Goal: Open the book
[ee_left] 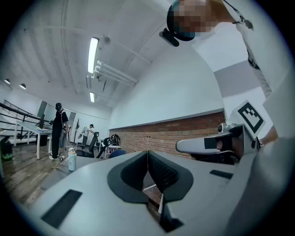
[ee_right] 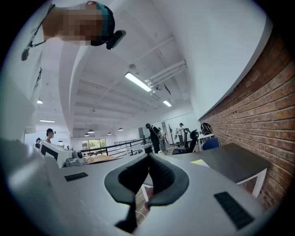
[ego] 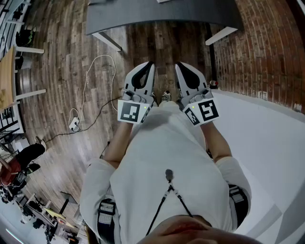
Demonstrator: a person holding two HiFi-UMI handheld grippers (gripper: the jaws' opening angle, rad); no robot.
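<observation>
Standing well back from the dark grey rectangular table point(ego: 162, 14), with the left gripper point(ego: 149, 66) and right gripper point(ego: 179, 66) side by side before the chest, both pointing level toward it. Clenched tip to tip on both sides, as seen along the left gripper point(ee_left: 147, 153) and the right gripper point(ee_right: 148, 156); nothing pinched in either. Between jaw tips and table edge, only wooden plank floor point(ego: 62, 57).

No book made out for certain. On the table point(ee_right: 233, 162), a flat pale yellow thing point(ee_right: 201, 162), possibly the book, too small to tell. Lying ahead of the tips and off to the right of the right gripper's line, so probably nearer that hand. Long axis not readable from here. Still to do: closing the gap to the table, then opening up.
</observation>
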